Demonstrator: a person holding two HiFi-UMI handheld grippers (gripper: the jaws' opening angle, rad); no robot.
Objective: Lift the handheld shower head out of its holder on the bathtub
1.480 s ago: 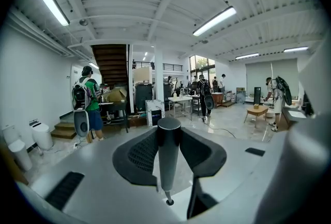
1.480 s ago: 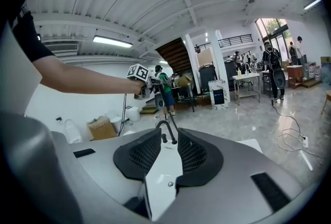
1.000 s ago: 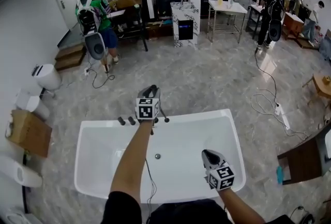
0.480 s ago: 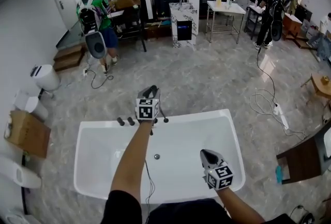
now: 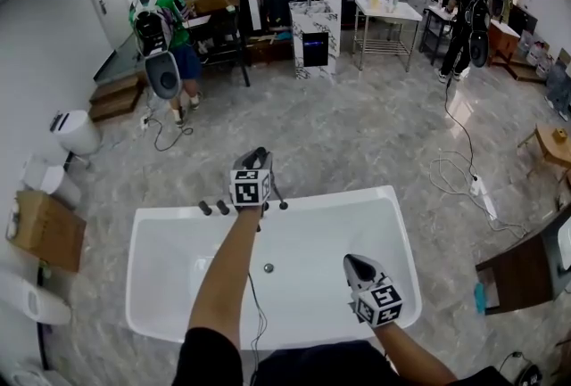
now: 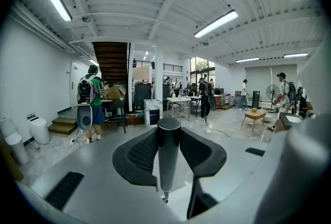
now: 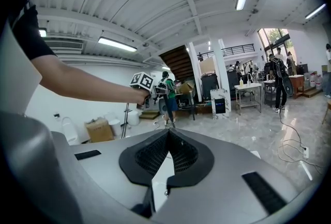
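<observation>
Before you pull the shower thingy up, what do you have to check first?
1. Left gripper clamped on the handheld shower head: ok.
2. Its handle stands upright between the pads: ok.
3. Right gripper shut, empty, over the bathtub, apart from the left one: ok.
4. Black knobs on the rim sit beside the left gripper, not touching it: ok.
5. Hose free to follow: cannot tell.
6. Head seated in its holder or already loose: cannot tell, hidden.

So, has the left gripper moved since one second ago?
No. The left gripper, shut on the shower head handle, stays just right of the black knobs on the bathtub rim.
</observation>
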